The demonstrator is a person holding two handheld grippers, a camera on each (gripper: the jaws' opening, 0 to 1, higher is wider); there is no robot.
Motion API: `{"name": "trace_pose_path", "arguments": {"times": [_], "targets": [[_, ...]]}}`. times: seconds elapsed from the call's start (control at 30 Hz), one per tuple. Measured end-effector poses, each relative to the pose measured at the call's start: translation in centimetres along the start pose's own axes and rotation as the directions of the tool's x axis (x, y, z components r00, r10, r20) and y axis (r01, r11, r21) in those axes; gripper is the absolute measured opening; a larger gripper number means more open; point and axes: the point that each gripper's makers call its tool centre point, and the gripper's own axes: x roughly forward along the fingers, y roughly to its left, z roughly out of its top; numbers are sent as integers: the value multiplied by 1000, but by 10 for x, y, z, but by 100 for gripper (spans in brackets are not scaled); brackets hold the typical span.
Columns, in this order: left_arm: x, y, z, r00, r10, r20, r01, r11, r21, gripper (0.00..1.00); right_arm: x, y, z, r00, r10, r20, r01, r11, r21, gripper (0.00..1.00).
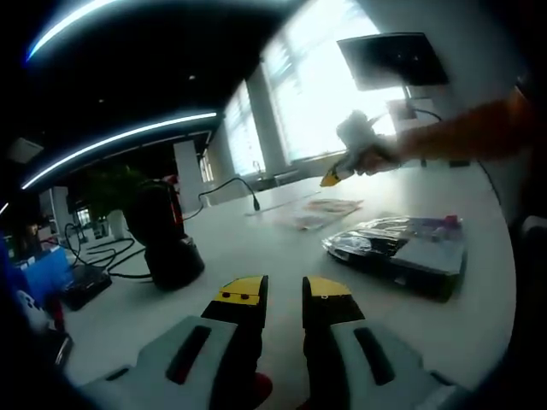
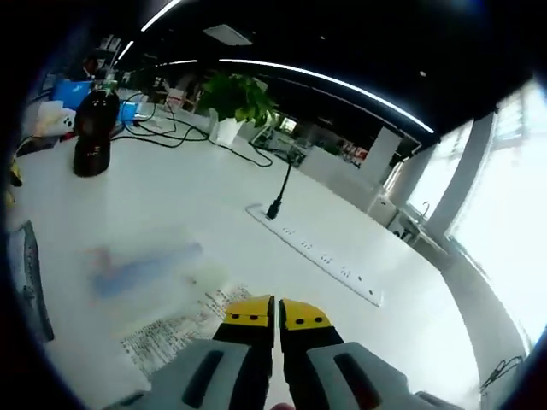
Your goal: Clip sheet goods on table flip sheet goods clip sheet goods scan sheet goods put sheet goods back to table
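Left tool (image 1: 285, 295): the 2 yellow-tipped jaws are seen spread with a narrow gap, nothing between them. It is held above the white table (image 1: 256, 248), clear of all items.

Right tool (image 2: 278, 314): jaws are pressed nearly together; a thin dark slit remains. No sheet edge can be made out between the tips, so a grip on anything cannot be confirmed. In the left gripper view the right tool (image 1: 335, 177) is seen raised ahead and to the right, above the table, with an orange sleeve (image 1: 466, 128) behind it.

Sheet goods: a flat clear packet (image 2: 149, 266) with a blue item inside, over a printed sheet (image 2: 184, 329), lies on the table just ahead and left of the right tool. The same packet (image 1: 318, 209) is seen well ahead of the left tool. A second, darker flat pack (image 1: 402, 243) lies ahead and right of the left tool.

Other items: a scanner stand (image 1: 167, 235) ahead and left of the left tool; a power strip (image 2: 316, 252) ahead of the right tool; a dark bottle-shaped item (image 2: 92, 128) far left.

Progress (judgement): the packet rests flat and unheld, so the task appears to be at an early stage or between steps. Whether a flip was done cannot be told. Clipping, scanning at the stand and return to the table appear to be outstanding.
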Motion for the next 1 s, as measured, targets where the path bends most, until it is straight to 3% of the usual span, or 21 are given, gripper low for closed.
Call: {"name": "trace_pose_path", "arguments": {"times": [0.33,0.47,0.73,1.0], "targets": [[0,0,-1,1000,1,-2,-1,1000,4,9,-26,1,13,999,-4,44,3,1000,19,0],[0,1,-1,1000,3,-4,-3,1000,5,9,-43,3,23,996,-2,87,-6,996,87,0],[0,2,0,1000,2,0,-2,1000,-14,9,-74,6,34,992,4,129,-11,999,51,0],[-1,2,0,1000,1,4,-1,1000,-23,9,-116,20,30,986,0,167,-10,998,56,0]]}}
